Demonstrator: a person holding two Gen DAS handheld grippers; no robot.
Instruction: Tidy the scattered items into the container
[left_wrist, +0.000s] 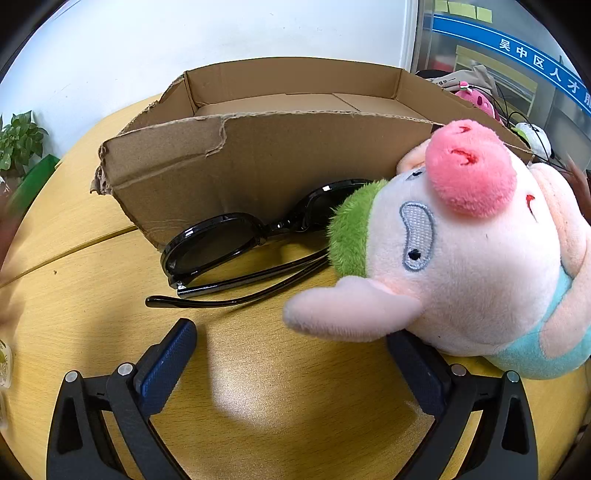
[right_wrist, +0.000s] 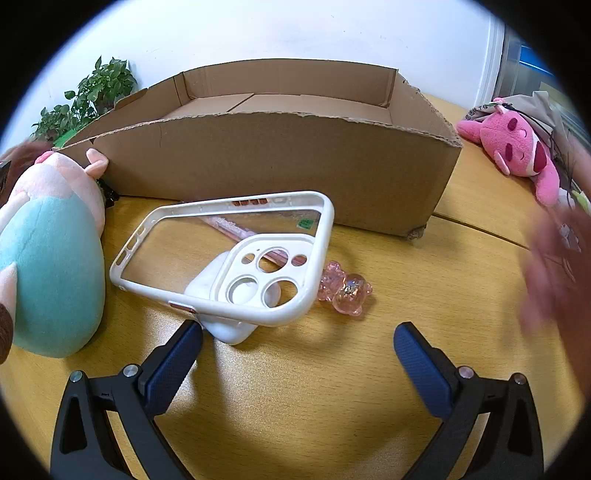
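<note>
- Here, the left hand-held gripper (left_wrist: 291, 347) hovers low over the yellow wooden desk (left_wrist: 92, 314) with its blue-padded jaws spread wide and nothing between them.
- A plush pig (left_wrist: 461, 251) with a pink snout, pale face, green tuft and light blue bib lies on its side just ahead of that gripper, its ear reaching over the right fingertip; whether they touch I cannot tell.
- Black sunglasses (left_wrist: 236, 251) lie folded on the desk against the near wall of the cardboard box (left_wrist: 258, 162), one lens partly hidden behind the pig's green tuft.
- The box is open-topped, with torn, ragged upper edges and a bare floor as far as can be seen.
- The right hand-held gripper (right_wrist: 299, 343) is likewise wide apart and holds nothing.
- Just ahead of it, a white phone case (right_wrist: 225, 254) with a clear back and camera cut-outs rests tilted on a small white object (right_wrist: 229, 328).
- A pink pen (right_wrist: 240, 232) shows through the case, and a translucent pink bear charm (right_wrist: 345, 288) lies just beside its right corner.
- A second, bright pink plush (right_wrist: 513, 151) lies to the right of the box.
</note>
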